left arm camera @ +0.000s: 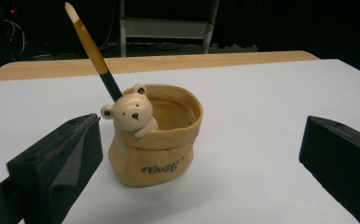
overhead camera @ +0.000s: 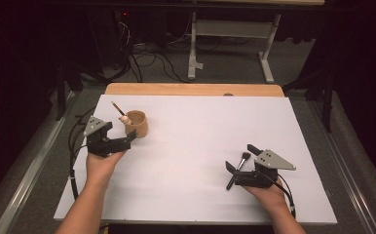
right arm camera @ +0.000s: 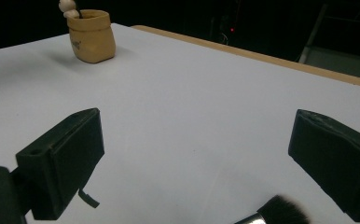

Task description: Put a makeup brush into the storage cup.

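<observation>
Nearest the high camera, two bare forearms come in from the bottom edge, each hand carrying a black two-jaw gripper over the white sheet-covered table (overhead camera: 191,141).

At the left, the left gripper (overhead camera: 130,138) has its jaws spread wide apart with nothing clamped between them. In the left gripper view its black foam pads (left arm camera: 71,154) stand on either side of the tan ceramic sack-shaped pot with a small bear figure on its rim (left arm camera: 157,135), clear of it on both sides; the left pad is near the pot's side, the right one well apart. A yellow-and-black brush handle with a white tip (left arm camera: 92,49) leans out of the pot behind the bear.

At the right, the right gripper (overhead camera: 239,161) is likewise open and empty-handed. A black-handled makeup brush with dark bristles (overhead camera: 238,168) lies on the white sheet between its jaws; whether a jaw touches it I cannot tell.
</observation>
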### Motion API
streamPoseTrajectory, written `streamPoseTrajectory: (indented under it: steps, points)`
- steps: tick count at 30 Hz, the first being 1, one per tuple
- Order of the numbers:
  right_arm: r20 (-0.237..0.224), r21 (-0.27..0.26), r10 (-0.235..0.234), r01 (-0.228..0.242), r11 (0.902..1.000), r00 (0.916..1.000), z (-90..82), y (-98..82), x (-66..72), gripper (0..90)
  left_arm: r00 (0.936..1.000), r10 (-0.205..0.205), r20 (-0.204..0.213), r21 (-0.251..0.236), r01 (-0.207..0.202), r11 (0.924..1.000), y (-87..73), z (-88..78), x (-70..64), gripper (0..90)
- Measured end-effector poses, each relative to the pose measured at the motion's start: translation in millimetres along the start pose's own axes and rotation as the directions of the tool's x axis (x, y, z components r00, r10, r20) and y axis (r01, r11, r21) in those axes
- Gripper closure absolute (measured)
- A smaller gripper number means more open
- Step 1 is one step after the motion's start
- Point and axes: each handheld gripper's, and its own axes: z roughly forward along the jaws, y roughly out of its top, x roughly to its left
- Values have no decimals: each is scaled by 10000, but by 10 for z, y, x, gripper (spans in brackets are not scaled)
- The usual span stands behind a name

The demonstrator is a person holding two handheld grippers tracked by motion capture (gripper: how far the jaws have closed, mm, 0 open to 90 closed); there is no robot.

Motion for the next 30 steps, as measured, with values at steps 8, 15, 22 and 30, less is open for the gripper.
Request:
streamPoseTrajectory:
  steps: [8,15,22,30]
  points:
    - [-8,-14,-38,38,10000,10000,-2,1,4,47,9991,30,414,34,-31,10000,-152,-78,-112,1]
    - [-4,-76,-80,80,9999,10000,-5,4,5,48,9973,362,647,395,-388,9985,-272,-121,-218,6]
    - [24,16,-3,3,10000,10000,-6,2,16,47,9960,475,754,469,-511,9976,-372,-158,-323,6]
    - [36,22,-49,49,10000,10000,-12,0,15,47,9877,587,1447,542,-671,9963,-535,-223,-534,6]
